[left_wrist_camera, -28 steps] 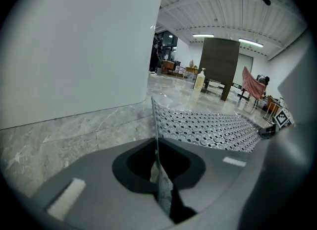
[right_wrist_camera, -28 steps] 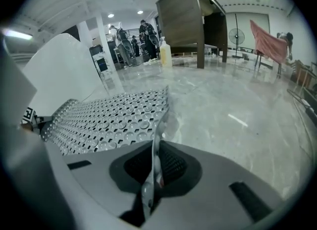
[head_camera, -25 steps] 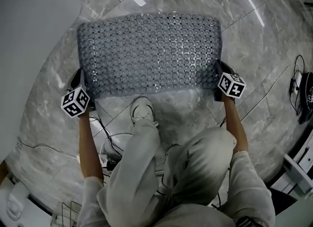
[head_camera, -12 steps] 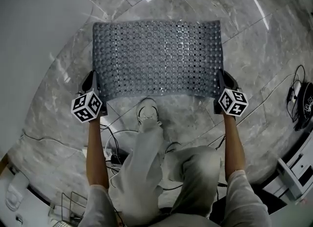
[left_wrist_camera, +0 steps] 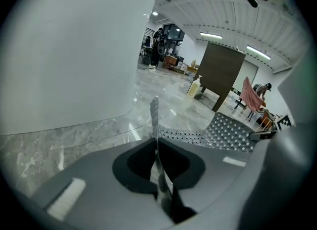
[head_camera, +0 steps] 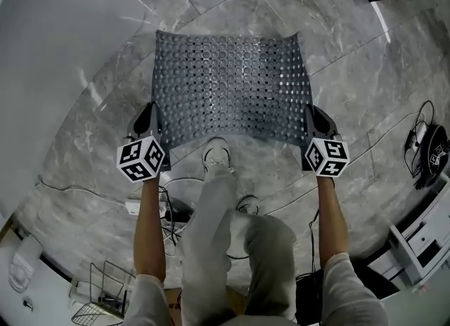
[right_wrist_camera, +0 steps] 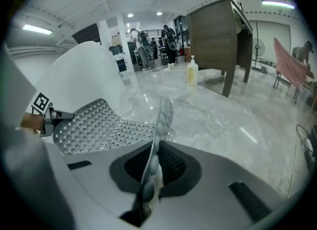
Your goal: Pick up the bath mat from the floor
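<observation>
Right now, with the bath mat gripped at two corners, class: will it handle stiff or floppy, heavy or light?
Probably floppy: the bath mat sags between the left gripper and right gripper rather than lying flat. Likely light for its size: it is thin and full of holes, and shut jaws hold it by the edges alone.

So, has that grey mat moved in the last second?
Yes. The bath mat has risen off the marble floor at its near edge, pinched by the left gripper and right gripper.
</observation>
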`<state>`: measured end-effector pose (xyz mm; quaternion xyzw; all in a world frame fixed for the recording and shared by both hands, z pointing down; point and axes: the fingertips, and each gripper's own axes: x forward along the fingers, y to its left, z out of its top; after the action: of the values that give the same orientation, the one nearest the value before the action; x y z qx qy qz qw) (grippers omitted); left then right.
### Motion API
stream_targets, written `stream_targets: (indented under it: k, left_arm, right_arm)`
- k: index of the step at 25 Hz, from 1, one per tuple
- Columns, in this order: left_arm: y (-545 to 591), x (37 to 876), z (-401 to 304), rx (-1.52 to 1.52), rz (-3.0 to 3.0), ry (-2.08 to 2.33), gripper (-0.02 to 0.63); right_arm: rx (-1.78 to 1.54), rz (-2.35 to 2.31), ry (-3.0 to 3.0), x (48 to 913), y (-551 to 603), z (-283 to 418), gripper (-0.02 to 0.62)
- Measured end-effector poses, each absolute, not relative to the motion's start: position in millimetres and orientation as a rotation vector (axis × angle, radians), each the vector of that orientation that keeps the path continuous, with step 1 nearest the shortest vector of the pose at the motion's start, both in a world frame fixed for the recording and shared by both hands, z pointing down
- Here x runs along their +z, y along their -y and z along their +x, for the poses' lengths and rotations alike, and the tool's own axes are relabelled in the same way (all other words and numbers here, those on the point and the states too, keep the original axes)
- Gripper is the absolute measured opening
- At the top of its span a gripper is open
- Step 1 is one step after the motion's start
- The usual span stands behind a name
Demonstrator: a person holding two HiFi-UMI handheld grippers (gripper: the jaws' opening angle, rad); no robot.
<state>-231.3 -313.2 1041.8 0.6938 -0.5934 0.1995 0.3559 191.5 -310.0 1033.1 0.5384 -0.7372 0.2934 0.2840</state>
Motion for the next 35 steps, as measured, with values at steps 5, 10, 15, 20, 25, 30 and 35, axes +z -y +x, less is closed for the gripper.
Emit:
stream_targets:
  k: [5,10,15,20,25,30,35]
  left_arm:
    - [321,1005,-217,0.563,1.85,1.481,0.026]
    - [329,955,-200,0.579,1.901,1.448,0.026]
    - [331,906,-192,0.541,1.904,1.438,0.026]
    - [336,845,-190,0.487,1.902,1.457,0.026]
    - [341,773,-181,0.442,1.923,1.473,0.026]
    - [335,703,-167,0.419,1.946,1.445,0.026]
    - [342,642,-160,0.387,1.996,1.436,0.026]
  right_arm:
    - [0.793,1.427,1.985,995,319,169,0.025]
    - [0.771,1.383,2.011,938,323,153,0.025]
    - [0.723,1.327,2.04,882,327,136,0.025]
    - [0.713,1.355,2.065,818,340,128,0.025]
    - [0.685,1.387,2.104,747,352,129,0.025]
    - [0.663,1.387,2.111,677,346,127,0.025]
    - [0.657,1.45,2.13,615,341,123,0.025]
